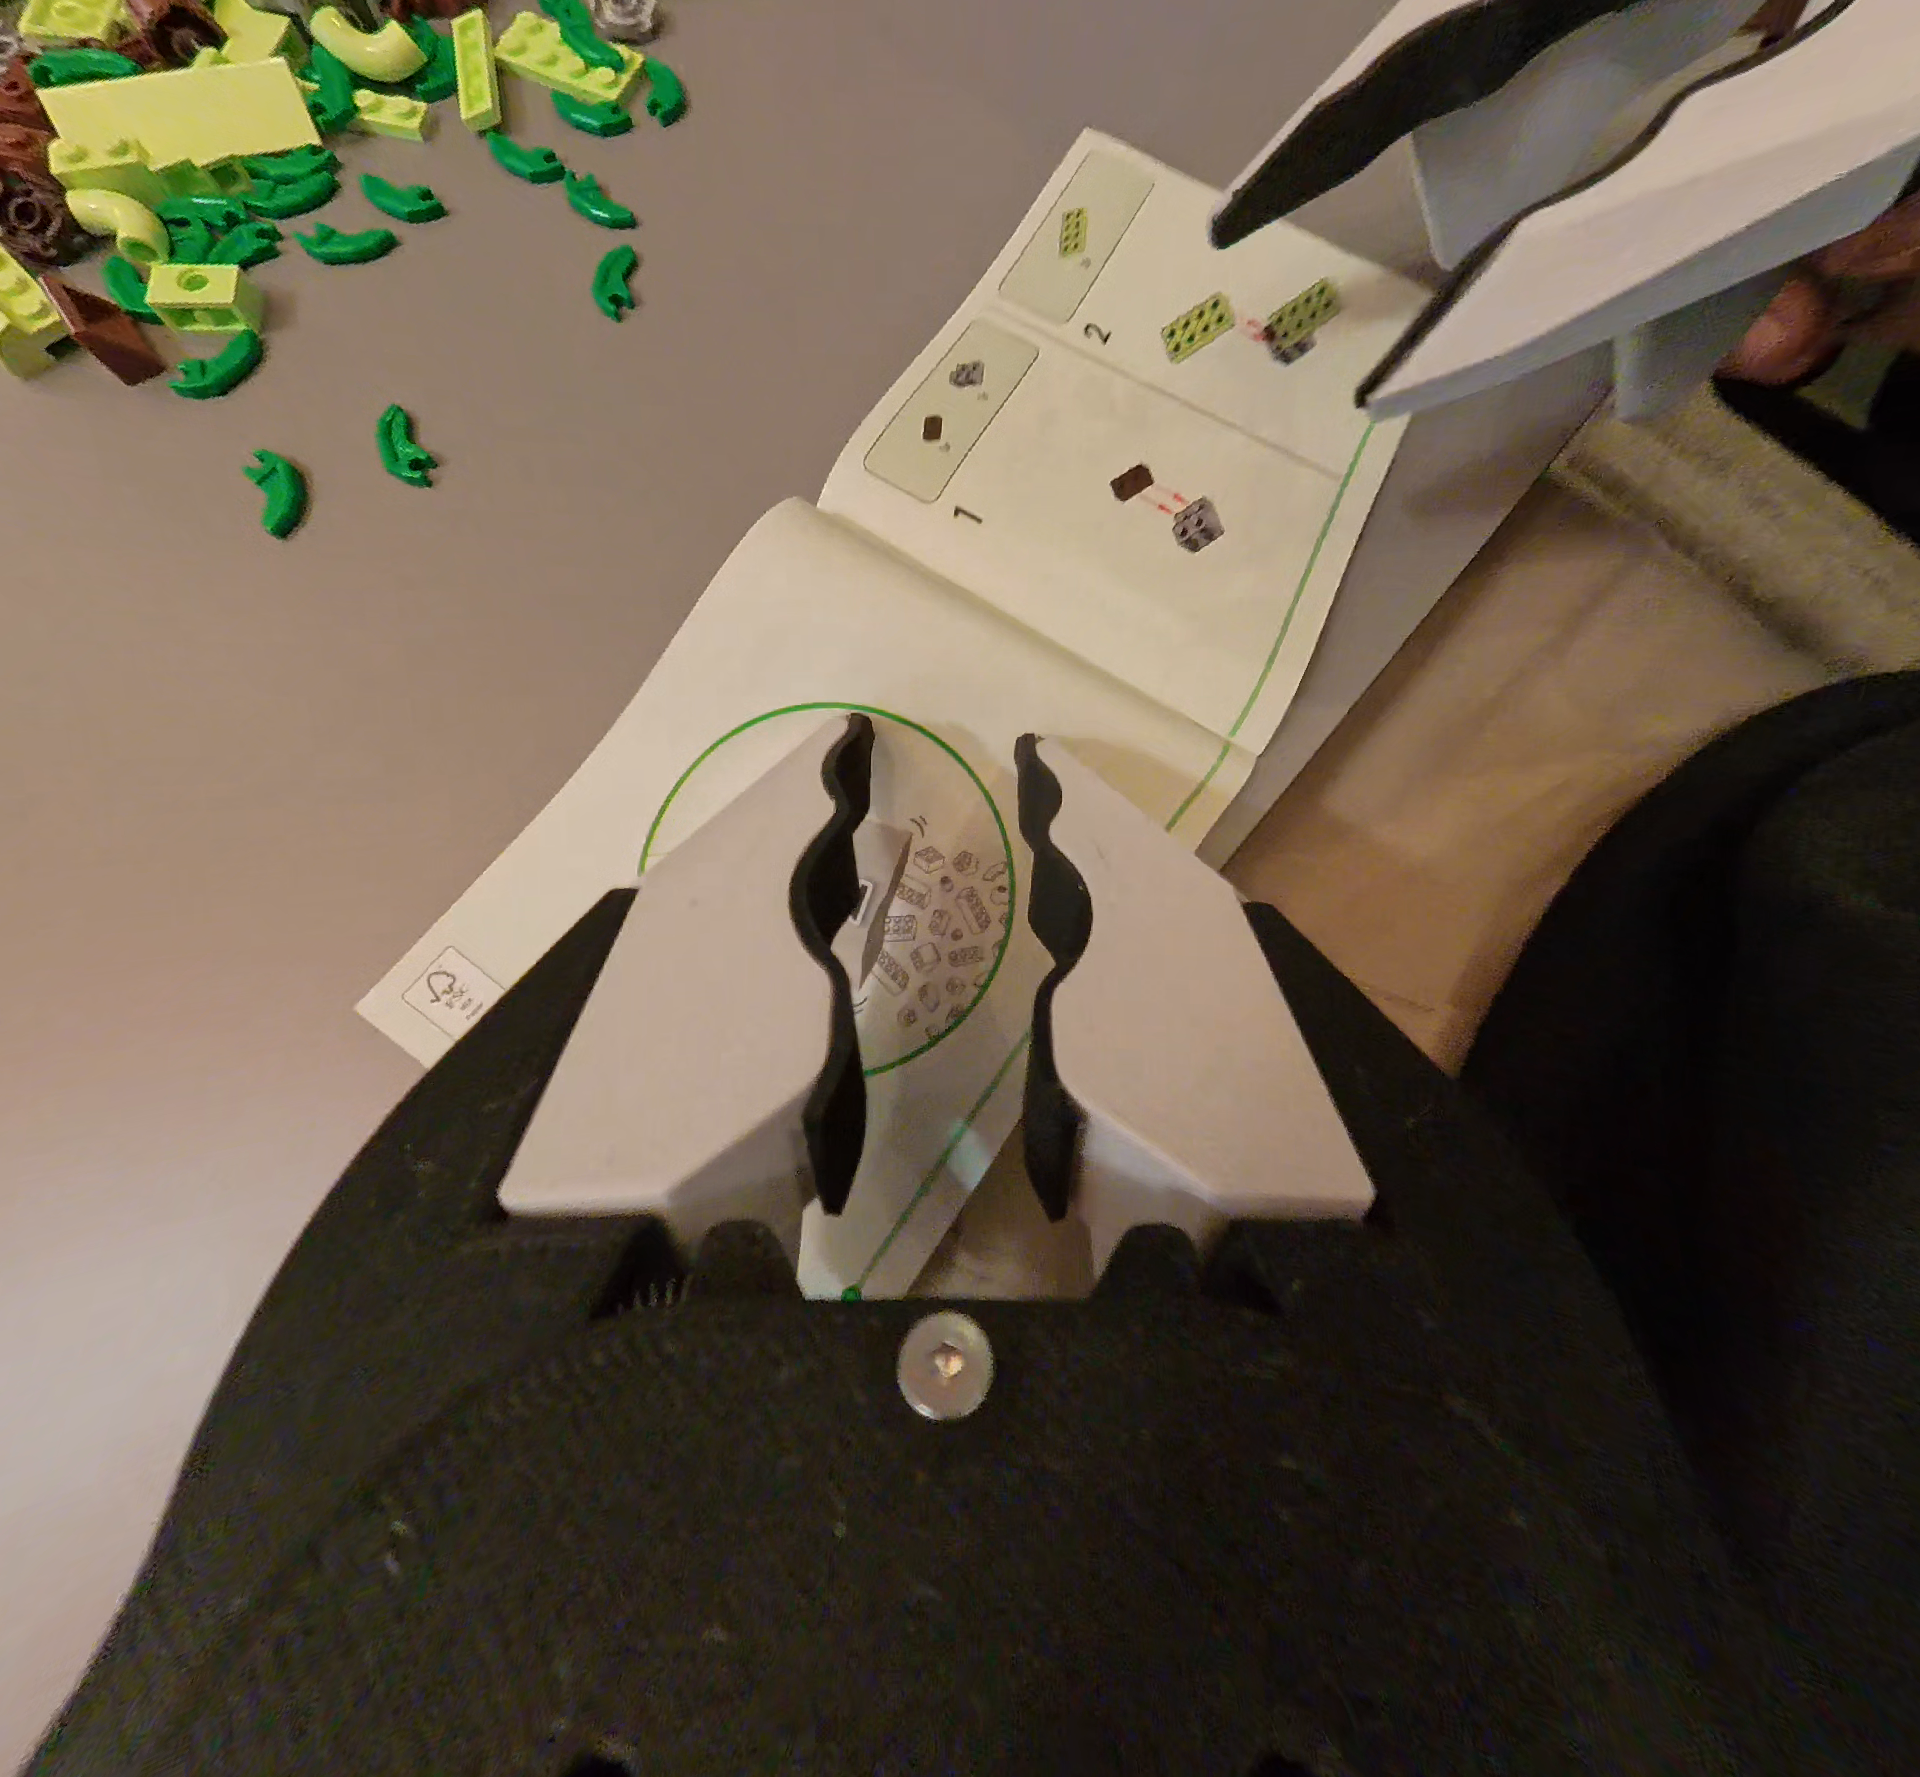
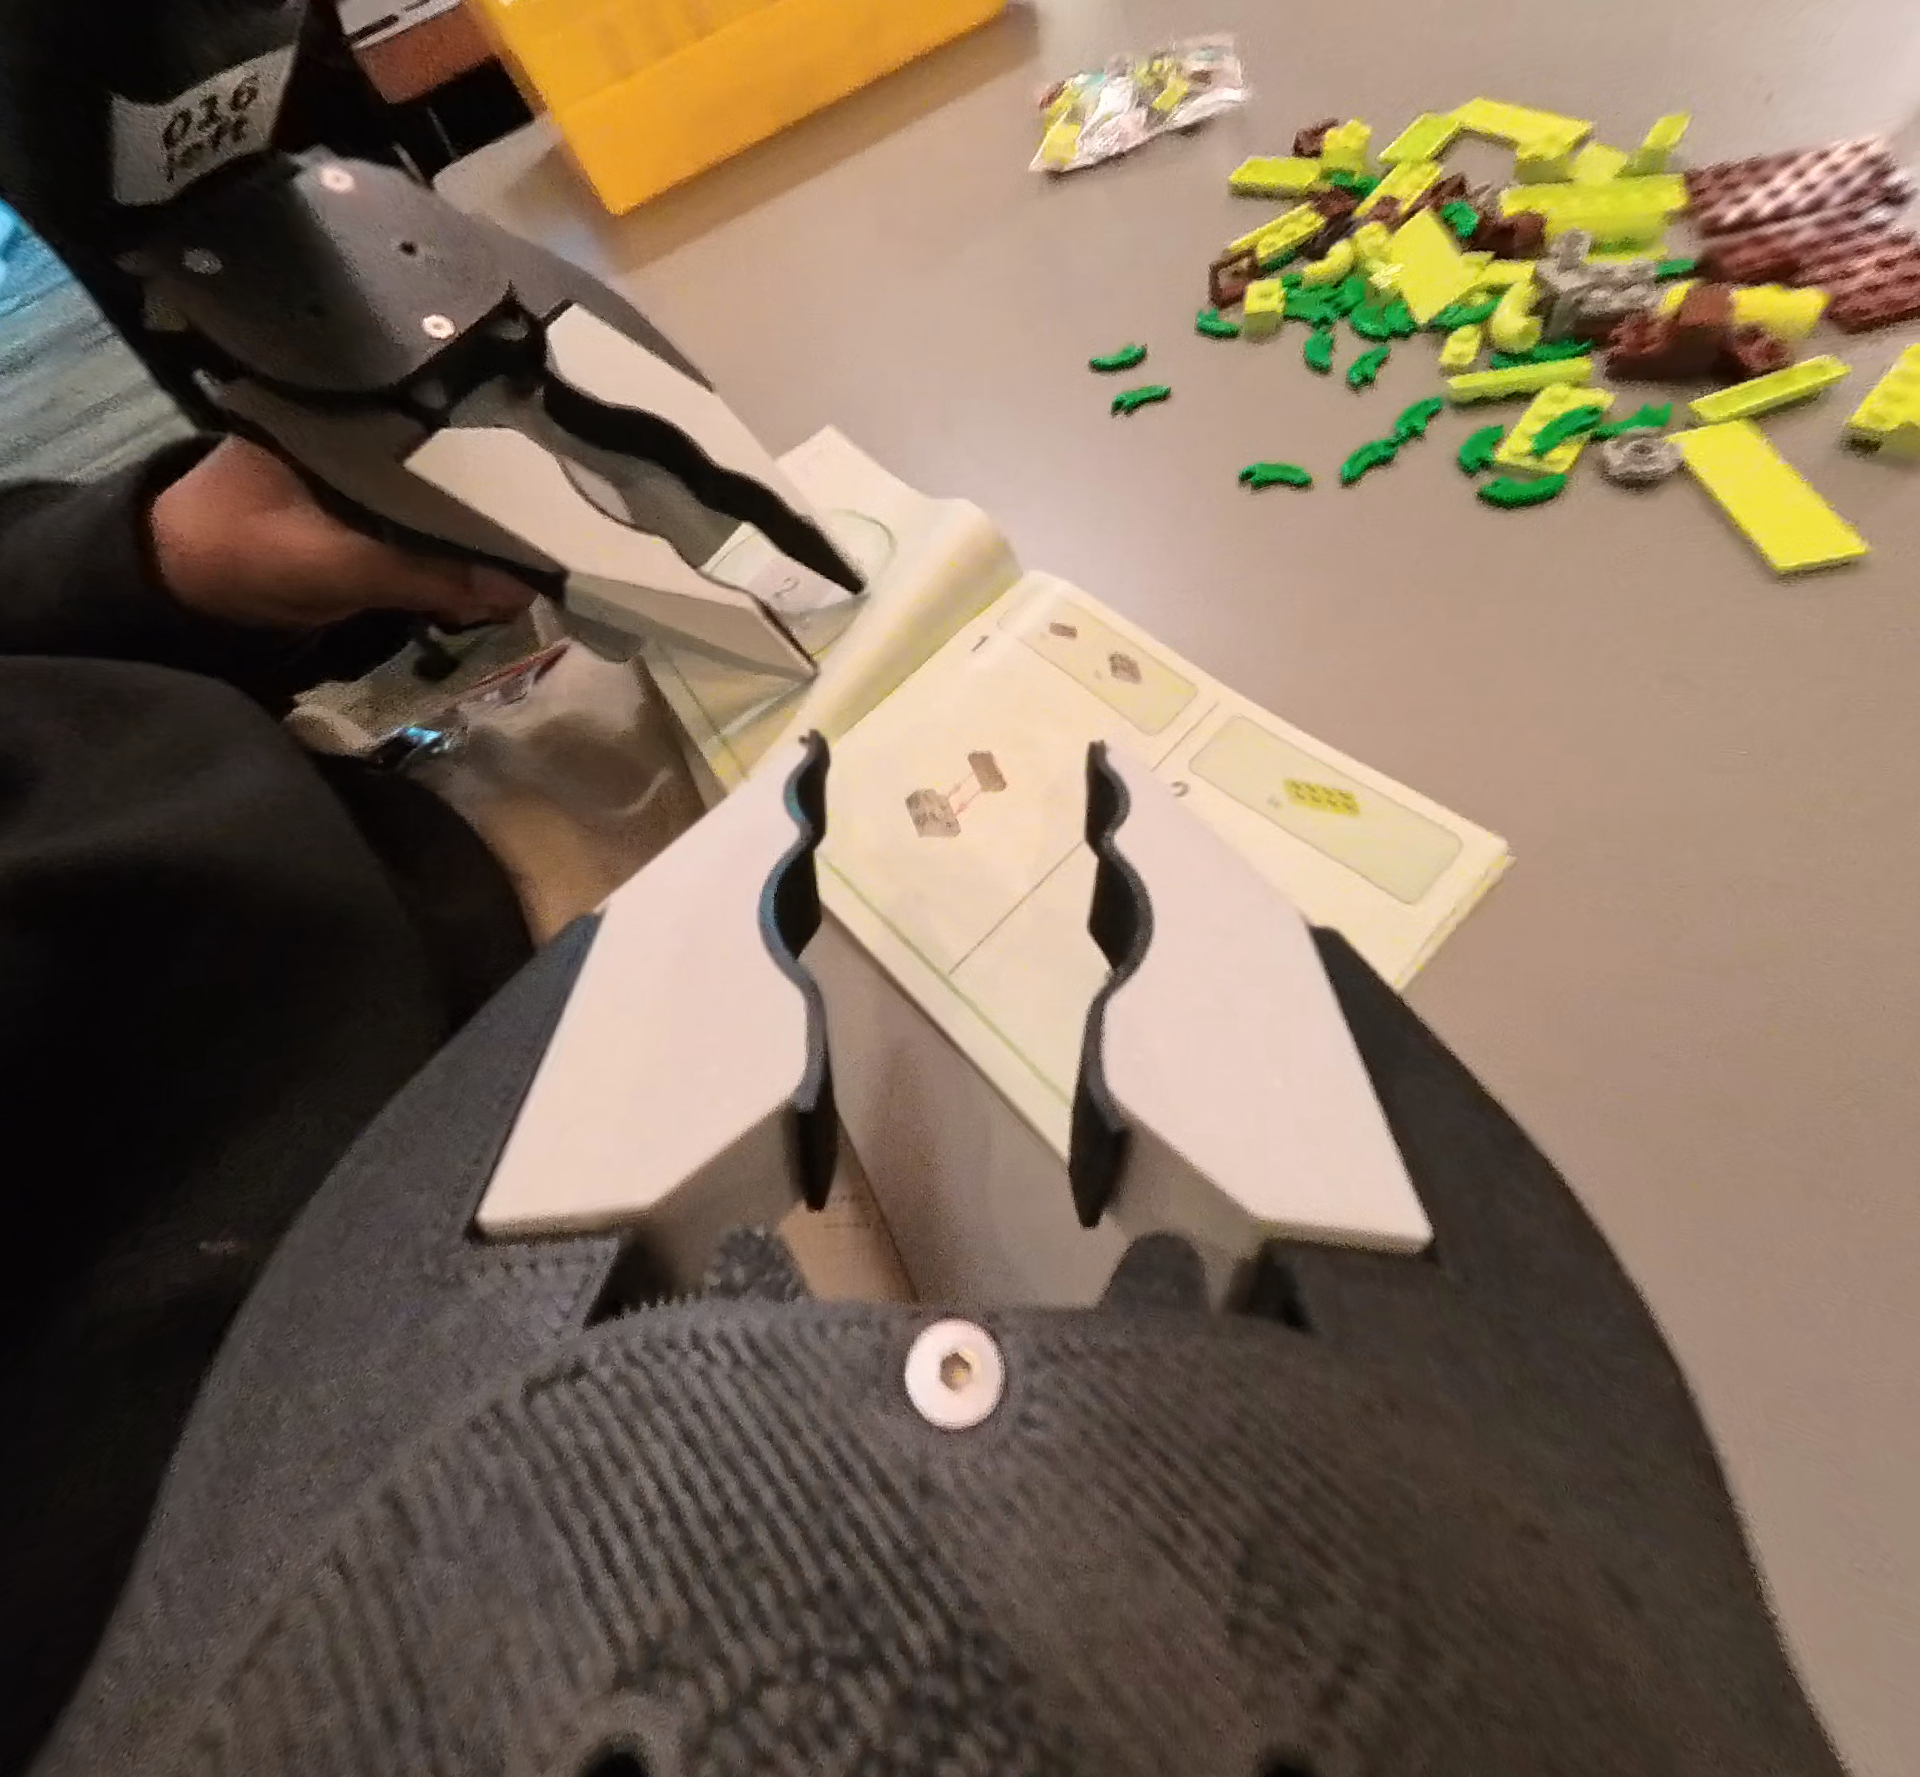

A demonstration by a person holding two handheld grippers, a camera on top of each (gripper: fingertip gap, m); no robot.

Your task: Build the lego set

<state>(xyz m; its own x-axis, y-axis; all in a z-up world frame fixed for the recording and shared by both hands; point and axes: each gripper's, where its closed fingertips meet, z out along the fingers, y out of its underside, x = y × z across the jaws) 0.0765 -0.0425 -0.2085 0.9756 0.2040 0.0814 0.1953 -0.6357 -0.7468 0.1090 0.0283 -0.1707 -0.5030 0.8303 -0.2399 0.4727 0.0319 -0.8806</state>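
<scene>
Instruction booklet point(image 1: 1081, 574) open at grey table point(image 1: 623, 532) edge, bricks point(image 1: 260, 86) beyond.

Bare table point(image 2: 935, 314) between booklet point(image 2: 1143, 792) and brick pile point(image 2: 1538, 293); yellow bin point(image 2: 748, 13) behind.

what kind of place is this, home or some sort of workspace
Probably a workspace or lab rather than a home, though that is a guess. A plain grey table holds a loose lego pile and an open instruction booklet, with a yellow storage bin behind and what looks like more tables beyond it.

booklet point(image 2: 1143, 792) on table point(image 2: 1351, 584), bricks point(image 2: 1558, 293) behind
</scene>
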